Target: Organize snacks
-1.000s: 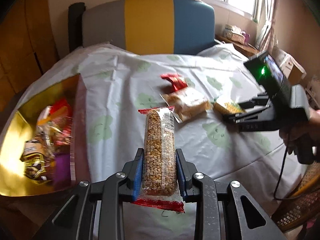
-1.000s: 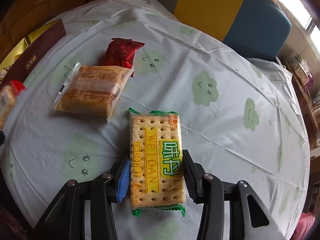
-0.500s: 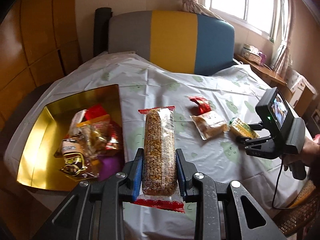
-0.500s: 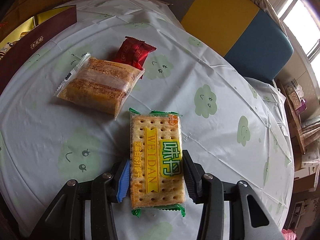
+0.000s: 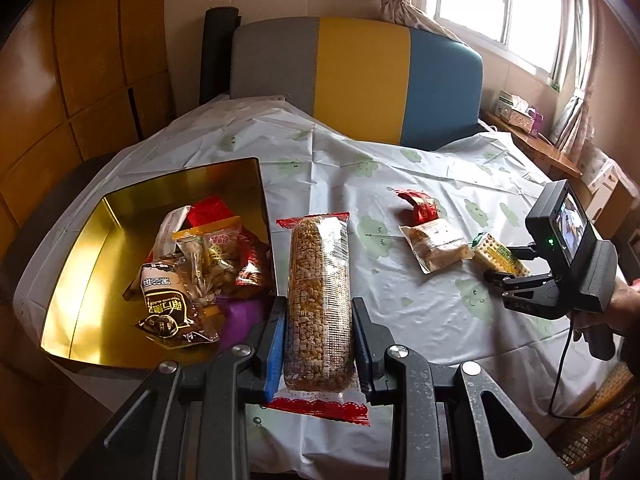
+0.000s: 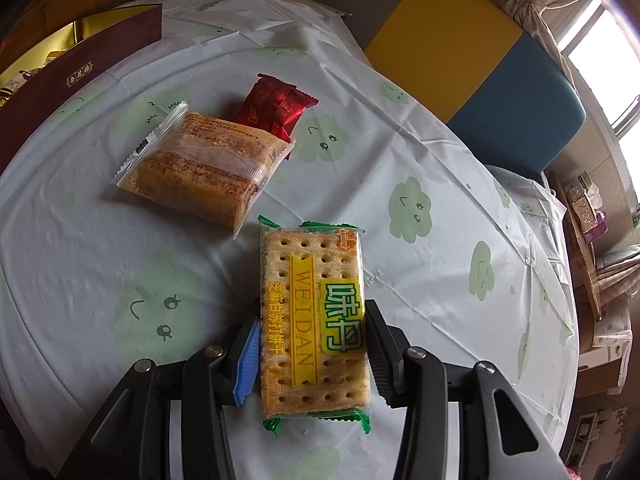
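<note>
My left gripper [image 5: 318, 320] is shut on a long puffed-grain bar in clear wrap with red ends [image 5: 319, 300], held above the table beside the gold box [image 5: 92, 264]. The box holds several snack packs [image 5: 200, 264]. My right gripper [image 6: 312, 344] is shut on a green-edged cracker pack [image 6: 312, 320], low over the tablecloth; it also shows in the left wrist view [image 5: 500, 280]. A clear-wrapped cake pack [image 6: 200, 168] and a red wrapped snack [image 6: 278, 108] lie on the cloth just beyond the cracker pack.
The round table [image 5: 360, 160] has a white cloth with green cloud faces. The box's brown outer wall [image 6: 80, 76] is at the far left in the right wrist view. A grey, yellow and blue chair back [image 5: 360, 76] stands behind the table.
My left gripper with the grain bar has pulled back and up, so the whole gold box is now in view. My right gripper with the cracker pack has risen slightly from the cloth.
</note>
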